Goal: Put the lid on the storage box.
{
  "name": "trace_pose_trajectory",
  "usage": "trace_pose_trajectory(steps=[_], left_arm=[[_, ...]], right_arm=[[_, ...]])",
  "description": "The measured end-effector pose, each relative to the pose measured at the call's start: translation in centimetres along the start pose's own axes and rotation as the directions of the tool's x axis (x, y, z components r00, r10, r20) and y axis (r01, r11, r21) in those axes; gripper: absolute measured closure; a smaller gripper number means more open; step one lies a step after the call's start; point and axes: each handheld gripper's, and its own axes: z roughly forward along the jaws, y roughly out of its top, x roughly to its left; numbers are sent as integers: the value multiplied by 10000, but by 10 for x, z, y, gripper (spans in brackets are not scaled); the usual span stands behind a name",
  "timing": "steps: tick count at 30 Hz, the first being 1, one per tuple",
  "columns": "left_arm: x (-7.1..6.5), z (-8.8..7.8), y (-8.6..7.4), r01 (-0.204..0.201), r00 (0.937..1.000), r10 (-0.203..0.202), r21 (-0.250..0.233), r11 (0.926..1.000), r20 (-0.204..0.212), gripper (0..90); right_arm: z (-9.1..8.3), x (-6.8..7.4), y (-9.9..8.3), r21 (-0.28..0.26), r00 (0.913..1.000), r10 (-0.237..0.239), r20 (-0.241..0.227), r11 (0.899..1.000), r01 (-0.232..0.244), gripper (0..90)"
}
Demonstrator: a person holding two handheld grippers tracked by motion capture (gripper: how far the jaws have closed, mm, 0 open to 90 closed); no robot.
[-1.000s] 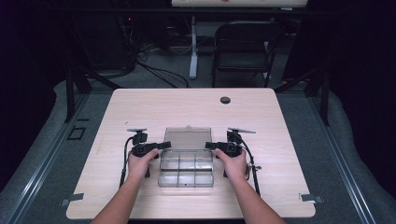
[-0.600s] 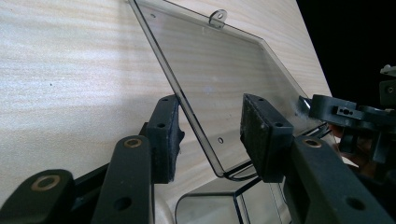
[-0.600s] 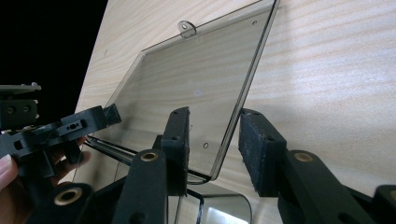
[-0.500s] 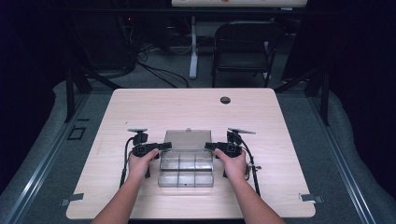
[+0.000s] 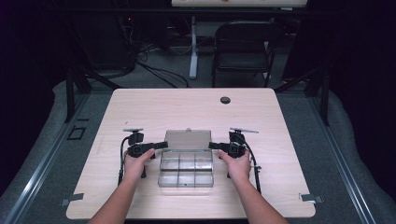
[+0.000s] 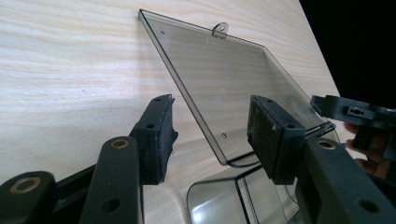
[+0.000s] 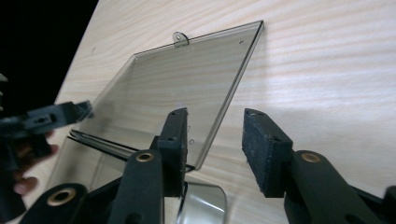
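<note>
From where I stood, the clear plastic organizer box (image 5: 186,168) sat on the wooden table (image 5: 140,107) a little toward the person's edge and roughly centred left to right, with its lid (image 5: 187,139) swung right back so that it lay flat on the wood on the far side, at twelve o'clock from the tray. So the opening looked done, or very nearly: the lid was fully laid over, its small latch tab (image 6: 220,29) pointing away from the person. The divided compartments looked empty as far as I could make out, so any filling or closing was yet to come. Tray and lid together made a long shape running from six to twelve o'clock, hinge line crosswise from nine to three. The left gripper (image 5: 158,145) was at nine o'clock of the hinge, its fingers (image 6: 156,135) spread apart astride the lid's left edge, gripping nothing. The right gripper (image 5: 214,145) mirrored it at three o'clock, its fingers (image 7: 261,149) likewise parted with the lid's right edge between them, not clamped. I judged both were placed either to let go or to take the lid again.
</note>
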Motion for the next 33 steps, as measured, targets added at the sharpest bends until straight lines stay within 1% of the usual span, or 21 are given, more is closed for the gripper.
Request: trace_pose_trajectory(steps=[1,2,3,4,5,6,7,9,10,11,13,14,15,16,17,21,24,26,29,32,33], left_arm=[[0,-2,0,-117,9999,117,-50,9999,-25,506],[0,-2,0,-117,9999,117,-50,9999,-25,506],[-2,-5,-2,-195,9998,195,-125,9997,-32,506],[-2,-5,-2,-195,9998,195,-125,9997,-32,506],[-3,-7,-3,-323,9995,323,-105,9994,-23,506],[-5,-11,-5,-486,9988,487,-159,9987,42,505],[-7,-13,-6,-461,9989,462,-147,9988,68,505],[-9,-18,-8,-582,9983,583,-163,9982,67,505],[-9,-18,-8,-582,9983,583,-163,9982,67,505],[-11,-22,-11,-588,9980,595,-267,9979,232,504],[-11,-25,-12,-640,9975,649,-318,9974,279,504],[-13,-27,-14,-687,9971,698,-335,9971,314,504],[-14,-31,-16,-814,9959,828,-388,9959,360,503],[-14,-31,-16,-814,9959,828,-388,9959,360,503],[-16,-35,-19,-875,9953,893,-487,9950,363,502],[-19,-40,-24,-1151,9928,1168,-565,9917,268,500],[-21,-45,-30,-1255,9912,1281,-695,9897,338,499],[-23,-49,-34,-1377,9892,1408,-697,9880,416,497],[-23,-58,-42,-1536,9864,1573,-731,9854,486,497],[-23,-62,-45,-1604,9850,1648,-792,9839,516,497],[-25,-64,-48,-1719,9831,1760,-775,9821,497,497]], right_arm=[[-3,0,0,-38,9996,-289,63,9996,290,623],[-3,0,0,-38,9996,-289,63,9996,290,623],[-8,3,-1,-83,9964,-806,258,9967,809,636],[-8,3,-1,-83,9964,-806,258,9967,809,636],[-10,4,-2,-97,9938,-1064,322,9942,1068,637],[-15,7,-5,-123,9858,-1600,506,9869,1608,638],[-18,9,-6,-117,9799,-1894,622,9816,1905,638],[-23,13,-10,-118,9678,-2389,794,9706,2405,638],[-23,13,-10,-118,9678,-2389,794,9706,2405,638],[-29,16,-12,-147,9506,-2950,965,9546,2977,642],[-34,20,-15,-240,9381,-3311,1021,9419,3351,642],[-34,20,-15,-240,9381,-3311,1021,9419,3351,642],[-41,23,-19,-140,9187,-3761,1206,9247,3804,639],[-41,23,-19,-140,9187,-3761,1206,9247,3804,639],[-47,24,-23,-146,9038,-4072,1316,9108,4125,631],[-57,19,-28,-223,8994,-4204,1195,9046,4258,612],[-64,16,-29,-339,8970,-4252,1211,9013,4318,609],[-68,14,-28,-360,8944,-4288,1273,8991,4362,610],[-85,3,-28,-580,8887,-4338,1483,8933,4457,641],[-92,-3,-28,-559,8865,-4327,1641,8932,4463,649],[-97,-9,-30,-489,8841,-4318,1788,8935,4464,659]])
